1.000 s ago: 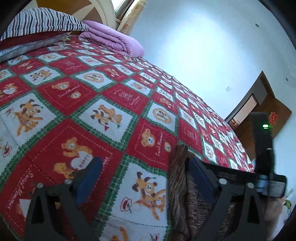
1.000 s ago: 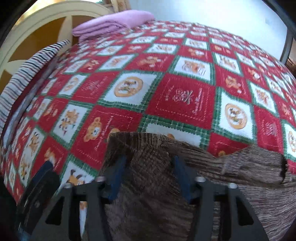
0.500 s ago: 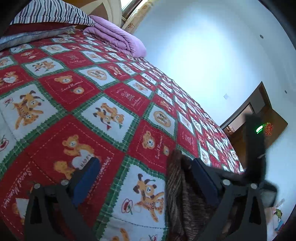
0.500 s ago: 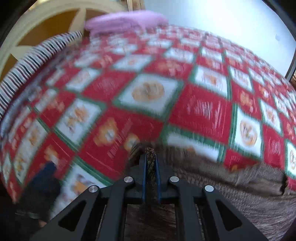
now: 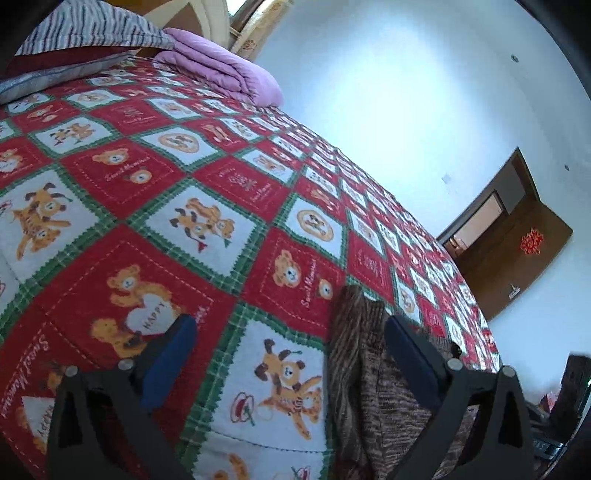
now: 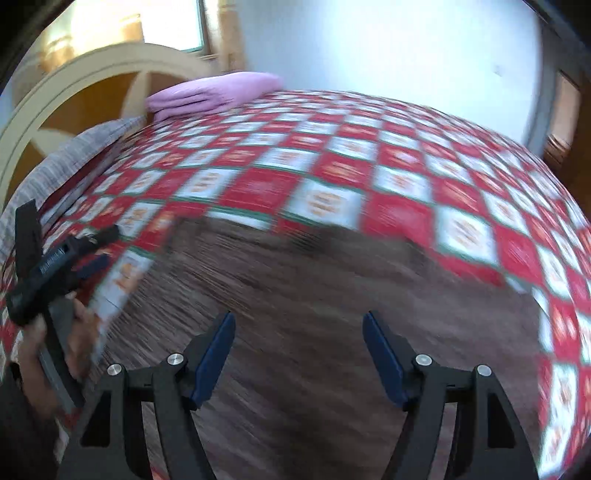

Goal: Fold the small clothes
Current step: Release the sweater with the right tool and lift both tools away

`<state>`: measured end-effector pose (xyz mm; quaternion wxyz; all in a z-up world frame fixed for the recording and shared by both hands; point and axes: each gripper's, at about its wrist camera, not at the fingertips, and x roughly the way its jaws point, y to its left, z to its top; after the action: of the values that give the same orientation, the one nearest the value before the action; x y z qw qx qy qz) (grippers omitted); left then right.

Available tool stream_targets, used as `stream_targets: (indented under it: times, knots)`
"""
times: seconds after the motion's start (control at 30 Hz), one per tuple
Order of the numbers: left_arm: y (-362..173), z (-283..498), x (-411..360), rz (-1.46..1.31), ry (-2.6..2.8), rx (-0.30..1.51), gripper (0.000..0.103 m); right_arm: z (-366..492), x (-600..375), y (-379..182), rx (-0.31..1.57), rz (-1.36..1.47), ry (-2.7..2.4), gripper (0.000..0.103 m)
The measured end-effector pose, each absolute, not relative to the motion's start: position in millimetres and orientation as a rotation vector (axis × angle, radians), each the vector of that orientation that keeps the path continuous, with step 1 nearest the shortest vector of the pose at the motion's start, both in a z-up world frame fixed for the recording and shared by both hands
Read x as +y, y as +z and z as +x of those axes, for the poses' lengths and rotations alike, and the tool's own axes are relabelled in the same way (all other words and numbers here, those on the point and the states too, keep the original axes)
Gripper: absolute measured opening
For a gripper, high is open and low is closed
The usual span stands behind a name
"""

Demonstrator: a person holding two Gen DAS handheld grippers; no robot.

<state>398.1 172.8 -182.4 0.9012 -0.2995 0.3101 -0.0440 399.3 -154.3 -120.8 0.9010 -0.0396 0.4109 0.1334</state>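
Currently both grippers have their jaws apart, nothing clamped. Left gripper (image 5: 288, 343) is spread wide over the quilt (image 5: 207, 184); its left pad sits over bare quilt, its right pad over the edge of the garment (image 5: 369, 387), not pressing it. Right gripper (image 6: 297, 354) has just been opening; its blue pads stand apart above the garment (image 6: 295, 280), fabric below and between them but not pinched. That view is motion-blurred.

Garment: brown, knitted, fine mottled stripe texture, soft and floppy. It lies spread on the quilt near the bed's front edge; the left edge stands up in a raised fold by the left gripper's right finger.

Quilt: red and white squares with green plaid borders, teddy-bear prints, stitched texture, covers the whole bed. No containers in view.

At the head end: folded lilac blanket (image 5: 221, 70), smooth and stacked in layers; striped pillow (image 5: 88, 29) beside it; cream curved headboard (image 6: 74, 85) with brown panels. A hand (image 6: 48, 332) grips the left gripper's handle in the right view. Brown door (image 5: 517, 236) on the far wall.
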Motion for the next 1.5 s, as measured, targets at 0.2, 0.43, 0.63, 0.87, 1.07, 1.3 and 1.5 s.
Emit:
stream_targets:
  times: [0.2,0.43,0.63,0.87,1.07,1.3,1.5]
  knots:
    - [-182,402,162,-0.561,-0.099,0.671,0.103,364,-282,-143,0.844,-0.047,-0.012,0.072]
    - [-181,403,154,-0.512,-0.074,0.694,0.103,348,-347,-165,0.889,0.053,-0.038,0.07]
    - [-181,402,136,-0.407,-0.11,0.745,0.103,317,-305,-133,0.756,0.043,0.033,0.07]
    - [-181,380,101,-0.177,-0.126,0.841,0.103,294,-193,-149,0.761,-0.185,0.334,0.07]
    - [-184,353,91,-0.061,-0.101,0.883,0.103,280,-149,-168,0.923,-0.261,0.51,0.07]
    - [-184,352,92,-0.07,-0.098,0.883,0.103,320,-125,-163,0.919,-0.162,0.492,0.07]
    - [-174,355,121,-0.252,-0.128,0.827,0.103,284,-104,-176,0.953,-0.271,0.548,0.072]
